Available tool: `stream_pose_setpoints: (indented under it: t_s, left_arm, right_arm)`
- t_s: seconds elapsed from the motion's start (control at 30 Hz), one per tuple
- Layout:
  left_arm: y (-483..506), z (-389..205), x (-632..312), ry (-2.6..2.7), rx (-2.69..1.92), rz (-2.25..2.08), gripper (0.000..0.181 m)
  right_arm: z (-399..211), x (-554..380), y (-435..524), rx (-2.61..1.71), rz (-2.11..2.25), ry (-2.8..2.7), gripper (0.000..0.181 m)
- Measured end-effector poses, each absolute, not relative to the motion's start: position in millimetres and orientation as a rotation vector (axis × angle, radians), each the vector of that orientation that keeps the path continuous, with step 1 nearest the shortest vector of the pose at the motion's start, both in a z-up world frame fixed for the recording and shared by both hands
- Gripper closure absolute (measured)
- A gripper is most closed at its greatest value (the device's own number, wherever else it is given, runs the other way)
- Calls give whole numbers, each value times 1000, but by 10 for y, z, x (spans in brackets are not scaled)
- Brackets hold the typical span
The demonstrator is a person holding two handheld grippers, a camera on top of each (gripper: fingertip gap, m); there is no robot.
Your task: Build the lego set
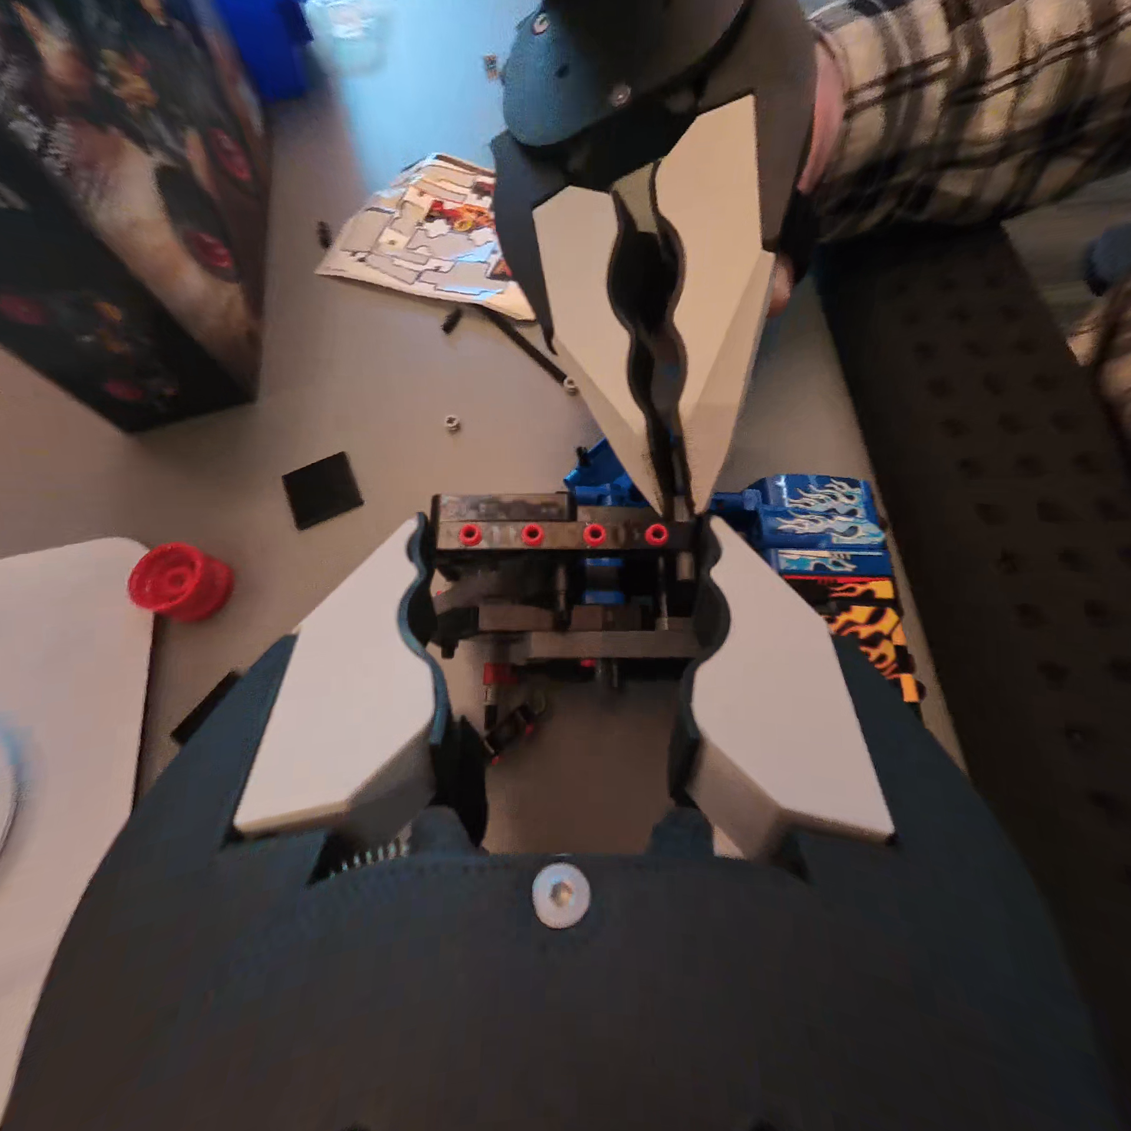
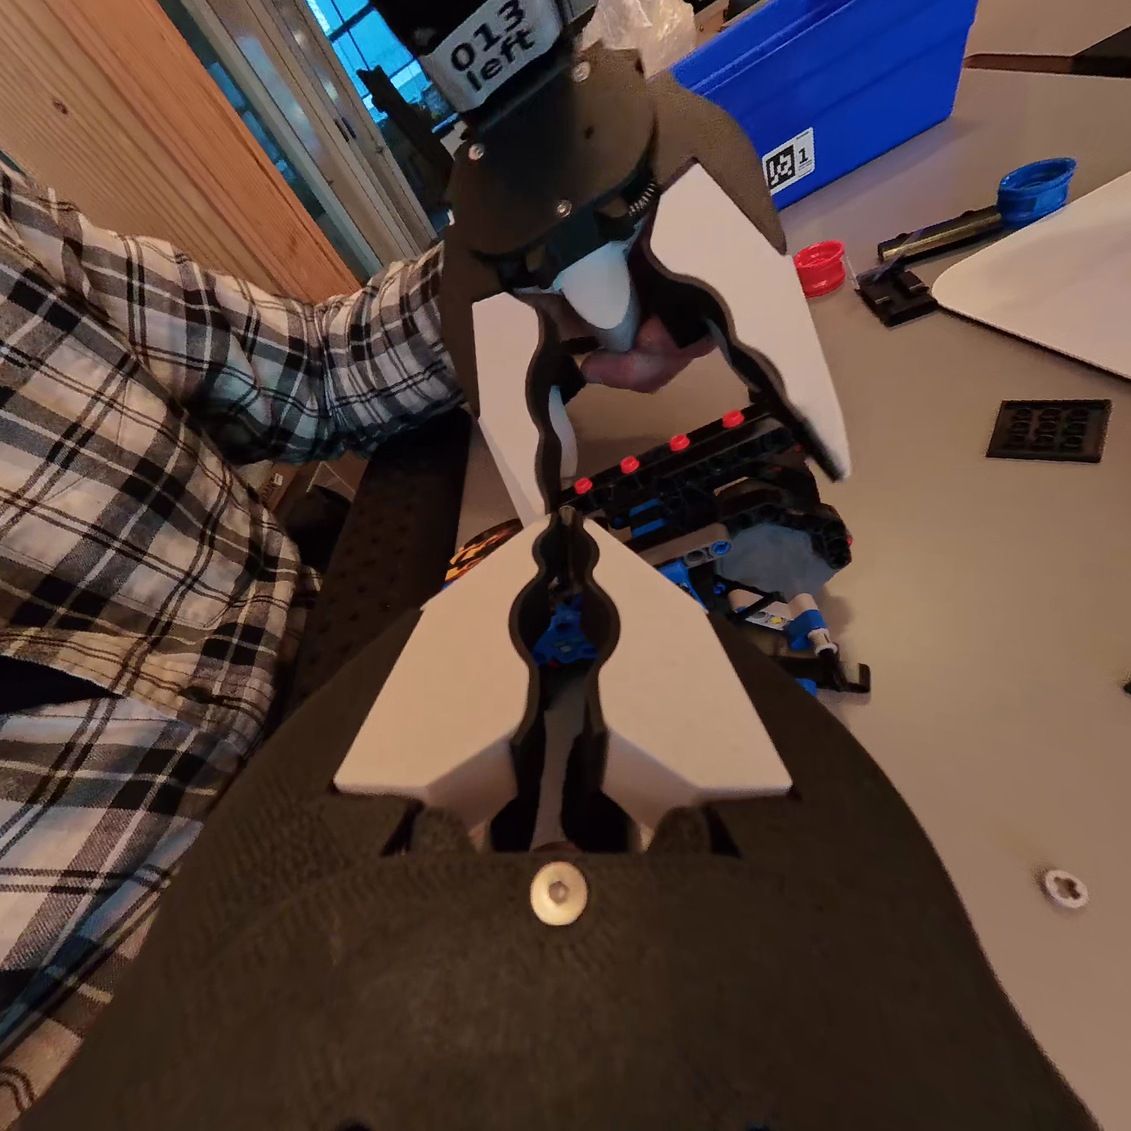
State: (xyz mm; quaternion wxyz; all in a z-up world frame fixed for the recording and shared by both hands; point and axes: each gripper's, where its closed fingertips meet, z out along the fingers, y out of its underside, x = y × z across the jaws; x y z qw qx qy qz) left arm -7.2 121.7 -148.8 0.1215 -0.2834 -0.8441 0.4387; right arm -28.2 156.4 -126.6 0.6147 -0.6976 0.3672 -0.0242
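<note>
The partly built lego model (image 1: pixel 569 587) is black and grey with blue parts, and its top black beam (image 1: pixel 560 534) carries a row of red pins. My left gripper (image 1: pixel 566 544) is shut on that beam, one fingertip on each end. It also shows in the right wrist view (image 2: pixel 682 477) above the beam (image 2: pixel 673 453). My right gripper (image 2: pixel 566 520) is shut on a small thin black piece and its tips touch the beam's end. In the left wrist view the right gripper (image 1: pixel 676 505) comes down from above onto the beam's right end.
A red wheel rim (image 1: pixel 180 581) (image 2: pixel 820 266), a black square plate (image 1: pixel 322 489) (image 2: pixel 1048 429) and small grey bushes (image 1: pixel 451 422) (image 2: pixel 1065 888) lie loose. An instruction booklet (image 1: pixel 422 245), the set's box (image 1: pixel 122 214), a blue bin (image 2: pixel 826 79) and white trays (image 1: pixel 61 673) (image 2: pixel 1040 294) surround them. Flame-printed panels (image 1: pixel 820 520) lie right of the model. The black square plate (image 1: pixel 322 489) is about 11 cm from my left fingertips.
</note>
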Motion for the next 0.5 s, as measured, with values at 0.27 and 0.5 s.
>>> stream_pose_setpoints:
  t_s: [0.27, 0.5]
  left_arm:
    - [1213, -1514, -84, -2426, -841, 1341, 98]
    - [1218, -1510, -88, -2424, -846, 1367, 98]
  right_arm:
    - [-1302, -313, 1559, -1626, -68, 845, 179]
    - [-1312, -330, 1551, -1656, -125, 847, 179]
